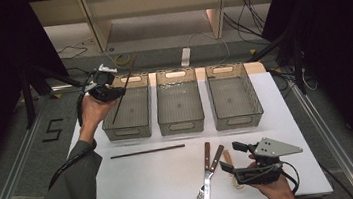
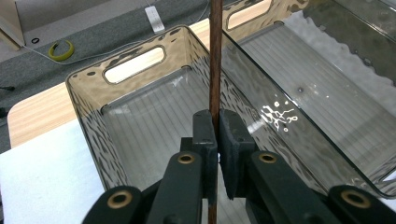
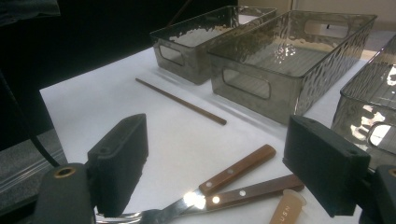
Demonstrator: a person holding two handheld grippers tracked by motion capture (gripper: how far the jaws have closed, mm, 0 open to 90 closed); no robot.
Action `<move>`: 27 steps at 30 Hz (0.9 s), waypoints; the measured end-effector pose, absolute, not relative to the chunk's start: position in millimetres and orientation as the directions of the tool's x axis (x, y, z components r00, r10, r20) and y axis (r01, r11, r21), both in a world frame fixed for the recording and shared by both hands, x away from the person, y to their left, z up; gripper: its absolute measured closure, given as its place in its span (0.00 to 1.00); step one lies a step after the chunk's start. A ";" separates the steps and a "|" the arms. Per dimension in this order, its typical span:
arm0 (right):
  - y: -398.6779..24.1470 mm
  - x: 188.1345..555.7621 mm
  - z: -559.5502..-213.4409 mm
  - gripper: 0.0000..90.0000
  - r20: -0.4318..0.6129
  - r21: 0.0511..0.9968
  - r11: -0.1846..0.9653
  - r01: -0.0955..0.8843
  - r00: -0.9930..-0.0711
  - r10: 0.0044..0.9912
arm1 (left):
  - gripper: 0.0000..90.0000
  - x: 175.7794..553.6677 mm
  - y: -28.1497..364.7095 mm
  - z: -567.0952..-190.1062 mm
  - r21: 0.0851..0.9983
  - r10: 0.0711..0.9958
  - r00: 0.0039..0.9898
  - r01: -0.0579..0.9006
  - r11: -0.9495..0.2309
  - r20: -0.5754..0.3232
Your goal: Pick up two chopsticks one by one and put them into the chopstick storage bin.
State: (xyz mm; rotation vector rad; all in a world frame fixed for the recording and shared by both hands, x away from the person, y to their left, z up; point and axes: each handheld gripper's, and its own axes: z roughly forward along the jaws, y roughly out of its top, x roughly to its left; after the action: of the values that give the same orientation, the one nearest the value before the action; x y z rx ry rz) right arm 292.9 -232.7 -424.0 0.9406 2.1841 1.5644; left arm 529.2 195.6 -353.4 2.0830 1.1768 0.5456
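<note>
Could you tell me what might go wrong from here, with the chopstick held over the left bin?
1. The left gripper pinches the chopstick on a narrow stretch of its fingers, so the long stick could pivot or slip.
2. Its lower end hangs near the left bin wall; on release it might catch the rim and tip out.
3. The right gripper, open, hovers over the knife and fork, which overlap, so picking one may drag the other.

A white rectangular table top (image 1: 143, 178) stands on a grey carpeted floor (image 1: 13, 143) marked with a black numeral five (image 1: 52, 129). Beyond the table are pale wooden shelf uprights (image 1: 97, 23), loose black cables (image 1: 246, 18), a yellow-green ring (image 1: 122, 60) and a white flat bar (image 1: 185, 56) on the floor. Black curtains (image 1: 338, 35) darken both sides, while light falls from above onto the table.
</note>
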 end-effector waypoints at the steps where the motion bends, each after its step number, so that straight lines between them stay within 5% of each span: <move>1: -232.9 292.8 -424.0 0.25 0.132 0.921 0.196 0.337 -0.743 0.656 | 0.95 529.3 195.5 -354.6 0.726 0.863 0.504 0.582 -0.367 0.032; 21: -231.8 292.4 -424.6 0.25 0.129 0.919 0.205 0.338 -0.747 0.652 | 0.93 533.9 192.6 -371.3 0.692 0.876 0.480 0.619 -0.370 0.039; 27: -232.3 292.2 -424.6 0.25 0.129 0.920 0.202 0.335 -0.747 0.653 | 0.70 530.2 189.1 -361.3 0.678 0.874 0.485 0.637 -0.367 0.018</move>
State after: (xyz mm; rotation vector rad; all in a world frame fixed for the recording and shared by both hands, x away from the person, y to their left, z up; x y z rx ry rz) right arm 292.2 -232.3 -424.6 0.9339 2.1910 1.5606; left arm 530.2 189.1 -361.3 2.1249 1.2406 0.5065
